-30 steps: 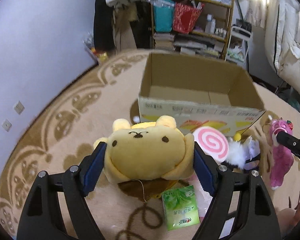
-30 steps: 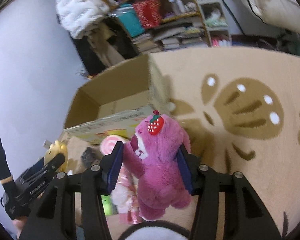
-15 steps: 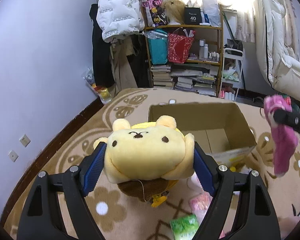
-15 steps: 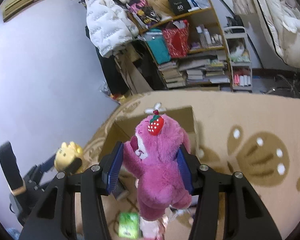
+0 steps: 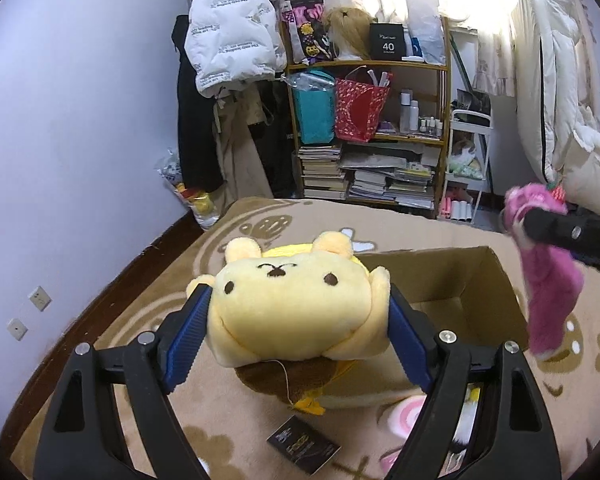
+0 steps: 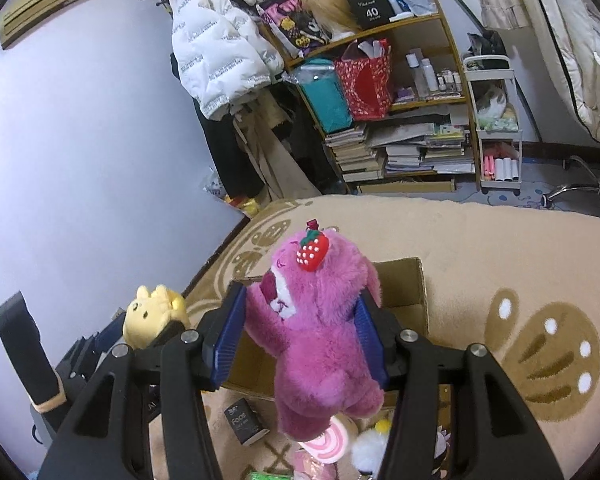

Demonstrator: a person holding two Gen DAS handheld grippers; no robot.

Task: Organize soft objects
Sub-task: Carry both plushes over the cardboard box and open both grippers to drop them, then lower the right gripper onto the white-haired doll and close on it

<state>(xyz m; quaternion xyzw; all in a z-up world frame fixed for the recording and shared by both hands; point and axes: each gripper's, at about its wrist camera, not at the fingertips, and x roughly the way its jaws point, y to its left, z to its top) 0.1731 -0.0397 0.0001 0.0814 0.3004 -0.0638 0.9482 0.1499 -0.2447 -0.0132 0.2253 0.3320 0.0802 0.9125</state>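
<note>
My left gripper [image 5: 298,320] is shut on a yellow bear plush [image 5: 296,304] and holds it in the air, near the open cardboard box [image 5: 452,280] on the rug. My right gripper [image 6: 300,332] is shut on a pink bear plush [image 6: 320,328] with a strawberry on its head, held above the same box [image 6: 404,292]. The pink plush [image 5: 548,276] hangs at the right of the left wrist view. The yellow plush [image 6: 152,312] shows at the left of the right wrist view.
On the rug lie a lollipop plush [image 6: 328,440], a white fluffy toy [image 6: 368,448] and a black packet [image 6: 246,420], also seen in the left wrist view [image 5: 304,444]. A cluttered bookshelf [image 5: 372,140] and hanging coats [image 5: 228,40] stand at the back wall.
Both grippers have risen from the rug with their plush toys and now hang higher by the box. More of the room shows behind them.
</note>
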